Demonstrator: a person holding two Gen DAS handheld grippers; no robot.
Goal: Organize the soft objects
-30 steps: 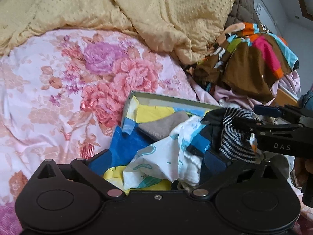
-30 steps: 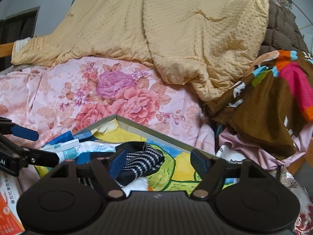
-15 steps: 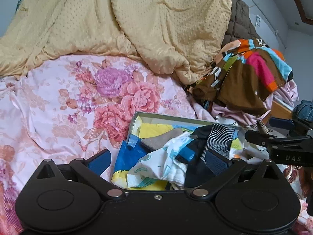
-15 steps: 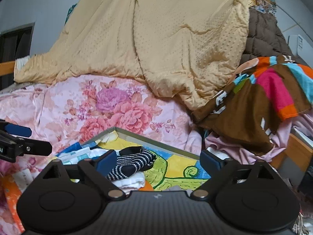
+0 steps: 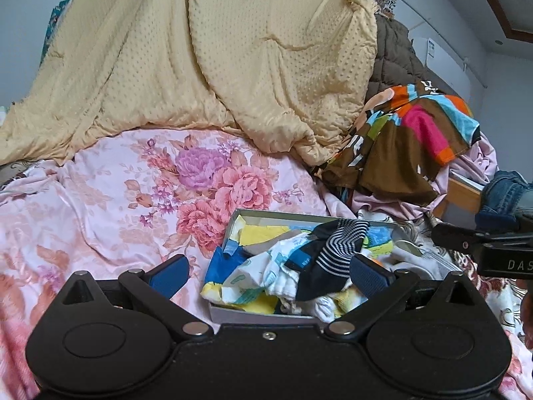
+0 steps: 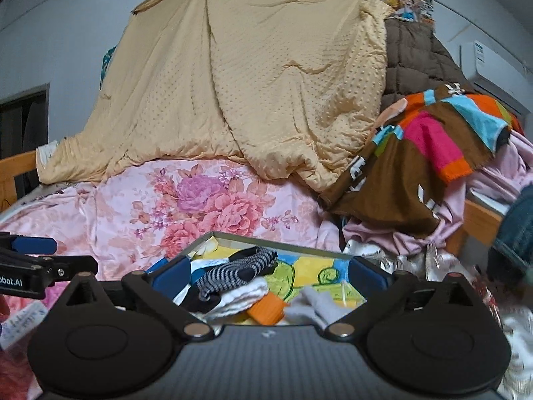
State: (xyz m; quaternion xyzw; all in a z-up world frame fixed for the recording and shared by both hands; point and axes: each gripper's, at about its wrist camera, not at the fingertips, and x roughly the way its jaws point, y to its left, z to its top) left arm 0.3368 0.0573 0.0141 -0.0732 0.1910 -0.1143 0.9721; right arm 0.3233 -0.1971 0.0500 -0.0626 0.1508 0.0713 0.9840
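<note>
1. Both grippers have drawn back from the box (image 5: 266, 313); the right gripper (image 6: 269, 271) has just been opening its jaws and now stands released, with nothing held.
2. Left gripper (image 5: 269, 271) is likewise spread wide and empty.
3. Striped sock (image 5: 336, 246) lies atop the socks inside the box.
4. Farther off, a yellow quilt (image 5: 233, 60) drapes over the floral sheet (image 5: 133, 193).

box on the bed, blanket heaped behind

the box (image 5: 266, 313) sits on the bedsheet (image 5: 116, 206) with socks (image 5: 333, 250) piled inside; the blanket (image 5: 216, 66) rises behind it, a heap of clothes (image 5: 399, 146) lies to its right, and both grippers hang just in front of the box.
</note>
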